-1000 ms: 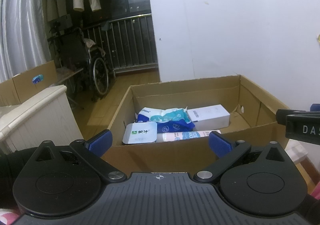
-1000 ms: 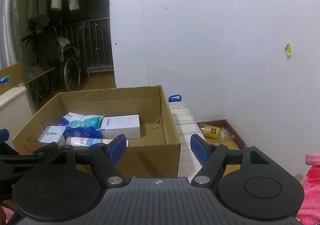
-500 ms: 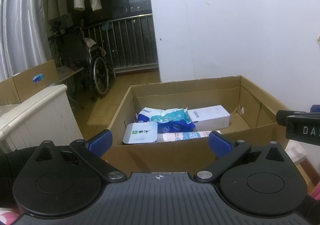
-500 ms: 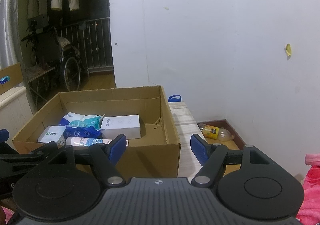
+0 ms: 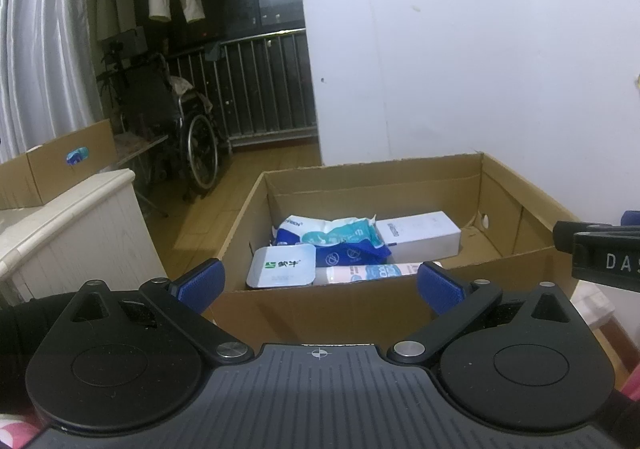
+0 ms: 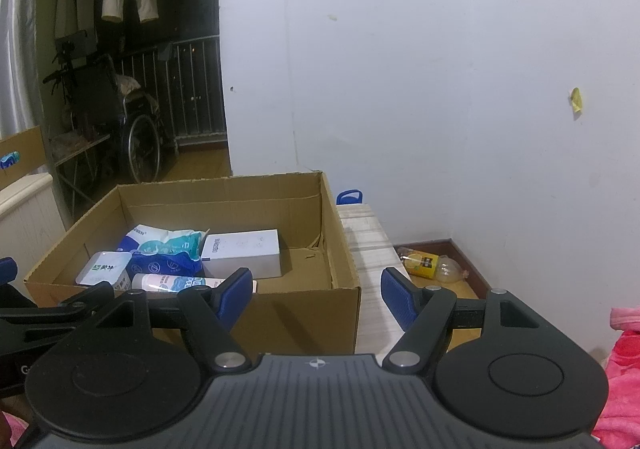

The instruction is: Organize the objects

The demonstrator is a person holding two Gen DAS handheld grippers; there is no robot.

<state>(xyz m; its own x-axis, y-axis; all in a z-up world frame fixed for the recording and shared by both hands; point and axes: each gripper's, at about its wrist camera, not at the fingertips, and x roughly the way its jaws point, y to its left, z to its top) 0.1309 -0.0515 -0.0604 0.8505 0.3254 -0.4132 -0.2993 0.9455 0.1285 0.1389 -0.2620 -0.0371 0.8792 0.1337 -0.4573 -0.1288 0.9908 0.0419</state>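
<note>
An open cardboard box [image 5: 360, 309] [image 6: 280, 309] stands in front of both grippers. Inside lie a white rectangular box [image 5: 418, 234] [image 6: 242, 251], a blue and white soft pack [image 5: 340, 241] [image 6: 164, 249], a white lidded tub with a green logo [image 5: 282, 264] [image 6: 104, 267] and a lying white bottle [image 5: 376, 272] [image 6: 176, 282]. My left gripper [image 5: 320, 285] is open before the box's near wall, nothing between its blue pads. My right gripper [image 6: 316, 297] is open too, at the box's near right corner, holding nothing.
A white wall rises behind the box. A pale low stand [image 6: 368, 245] sits right of the box, with a yellow-labelled bottle [image 6: 432, 263] on the floor beyond. A white cabinet [image 5: 80, 225], another carton [image 5: 60, 169] and a wheelchair [image 5: 176, 133] stand left. Pink cloth [image 6: 624, 369] lies bottom right.
</note>
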